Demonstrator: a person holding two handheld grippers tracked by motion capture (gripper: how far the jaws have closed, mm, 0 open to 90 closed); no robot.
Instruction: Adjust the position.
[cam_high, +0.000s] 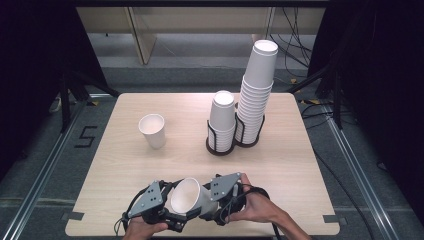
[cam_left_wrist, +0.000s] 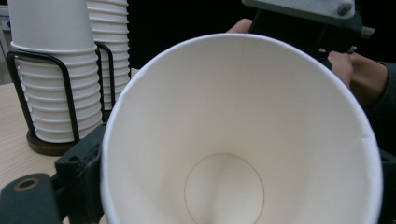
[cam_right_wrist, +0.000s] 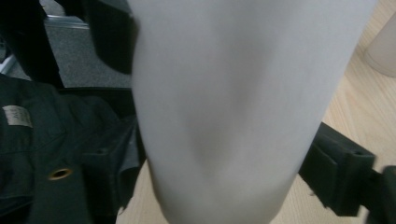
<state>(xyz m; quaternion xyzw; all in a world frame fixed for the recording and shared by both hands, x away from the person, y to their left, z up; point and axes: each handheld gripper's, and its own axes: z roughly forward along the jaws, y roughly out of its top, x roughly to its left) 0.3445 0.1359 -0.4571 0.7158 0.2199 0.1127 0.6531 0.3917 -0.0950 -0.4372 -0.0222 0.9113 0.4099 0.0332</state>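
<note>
High view: left tool (cam_high: 172, 212) and right tool (cam_high: 212, 202) meet at the bench's (cam_high: 120, 165) near edge around a tilted paper cup (cam_high: 192, 197). Left gripper view: cup mouth (cam_left_wrist: 238, 135) between its jaws. Right gripper view: jaws pressed against dented cup wall (cam_right_wrist: 233, 116).

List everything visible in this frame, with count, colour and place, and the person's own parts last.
table: one, light wood, centre of the high view
held cup: one, white, on its side between both grippers at the near edge, mouth toward the left gripper
loose cup: one, white, upright, left of centre
short stack: one, white cups, in a black wire holder, right of centre
tall stack: one, white cups, in a black wire holder, just right of the short stack
left gripper: one, black with grey plate, at the cup's mouth end
right gripper: one, black with grey plate, shut on the cup's body
hands: two, bottom edge
</note>
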